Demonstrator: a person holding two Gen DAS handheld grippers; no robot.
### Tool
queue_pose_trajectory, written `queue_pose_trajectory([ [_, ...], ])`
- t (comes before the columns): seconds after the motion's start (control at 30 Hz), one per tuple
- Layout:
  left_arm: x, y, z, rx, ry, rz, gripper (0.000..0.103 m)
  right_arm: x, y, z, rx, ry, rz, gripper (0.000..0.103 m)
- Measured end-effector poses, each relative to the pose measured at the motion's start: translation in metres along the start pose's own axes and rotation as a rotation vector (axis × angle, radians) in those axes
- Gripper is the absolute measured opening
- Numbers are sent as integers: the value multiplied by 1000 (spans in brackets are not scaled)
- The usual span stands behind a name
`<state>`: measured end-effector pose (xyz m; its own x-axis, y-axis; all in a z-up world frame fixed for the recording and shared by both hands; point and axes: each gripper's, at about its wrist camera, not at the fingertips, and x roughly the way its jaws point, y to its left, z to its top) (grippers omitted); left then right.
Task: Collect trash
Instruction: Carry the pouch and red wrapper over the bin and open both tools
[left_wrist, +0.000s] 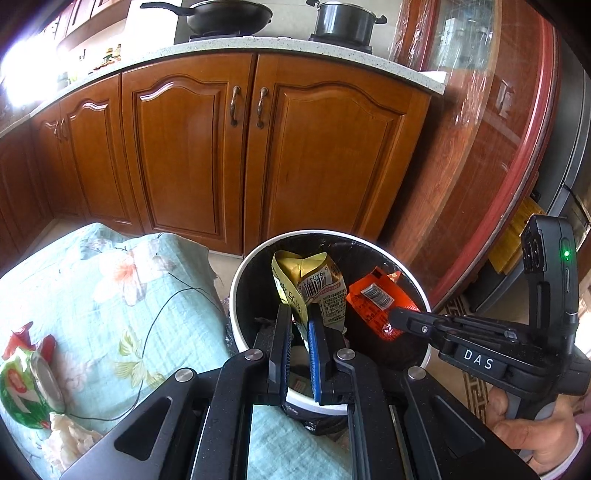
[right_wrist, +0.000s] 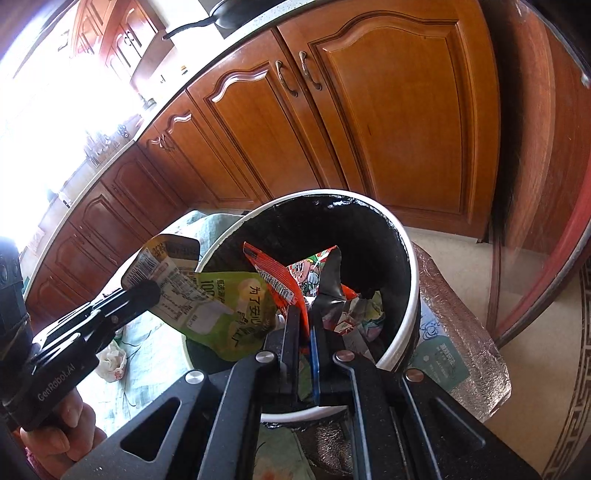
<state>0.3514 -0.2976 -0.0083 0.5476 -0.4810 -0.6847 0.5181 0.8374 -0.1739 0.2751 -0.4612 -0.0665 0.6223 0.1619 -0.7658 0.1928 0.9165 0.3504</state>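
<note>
A white-rimmed trash bin (left_wrist: 236, 288) with a black liner stands on the floor; it also shows in the right wrist view (right_wrist: 406, 236). My left gripper (left_wrist: 299, 314) is shut on a yellow-green snack wrapper (left_wrist: 317, 284) and holds it over the bin's mouth. My right gripper (right_wrist: 306, 317) is shut on an orange wrapper (right_wrist: 273, 277), also over the bin. From the left wrist view the right gripper (left_wrist: 397, 317) pinches the orange wrapper (left_wrist: 373, 299). From the right wrist view the left gripper (right_wrist: 151, 291) pinches the green wrapper (right_wrist: 229, 306). More wrappers (right_wrist: 351, 317) lie inside the bin.
A floral cloth-covered surface (left_wrist: 110, 295) at left carries a green-and-red packet (left_wrist: 22, 387) and crumpled white paper (left_wrist: 70, 439). Wooden cabinets (left_wrist: 240, 155) stand behind the bin. A silvery insulated bag (right_wrist: 461, 350) lies right of the bin. A round red-edged table (left_wrist: 517, 177) is at right.
</note>
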Motion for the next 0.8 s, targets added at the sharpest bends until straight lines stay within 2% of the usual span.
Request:
queue_pose_trajectory([
  [0.13, 8, -2, 3, 0, 12, -3, 8, 4, 0, 3, -10, 15, -14, 5],
  [0.2, 12, 0, 4, -13, 25, -10, 8, 5, 1, 5, -19, 19, -22, 9],
  [0.3, 13, 3, 4, -37, 32, -9, 25, 7, 1, 6, -18, 30, -23, 12],
  [0.33, 11, 4, 3, -48, 28, -8, 38, 7, 1, 6, -18, 30, -28, 14],
  [0.37, 9, 6, 2, -59, 18, -9, 48, 6, 1, 5, -15, 28, -31, 20],
  [0.4, 5, 7, 1, -68, 4, -11, 49, 5, 0, 5, -10, 24, -25, 32],
  [0.47, -2, 10, -4, -86, -10, -14, 53, 1, 0, 2, -5, 8, -18, 41],
  [0.53, -10, 15, -9, -112, -20, -15, 58, -3, 2, -1, -4, -7, -13, 46],
  [0.63, -24, 20, -24, -137, -38, -9, 64, -10, 6, -7, -5, -25, -7, 61],
  [0.7, -34, 25, -37, -150, -41, 8, 68, -16, 11, -11, -14, -41, 1, 75],
  [0.8, -51, 37, -60, -195, -36, 20, 71, -26, 21, -21, -40, -64, 9, 80],
])
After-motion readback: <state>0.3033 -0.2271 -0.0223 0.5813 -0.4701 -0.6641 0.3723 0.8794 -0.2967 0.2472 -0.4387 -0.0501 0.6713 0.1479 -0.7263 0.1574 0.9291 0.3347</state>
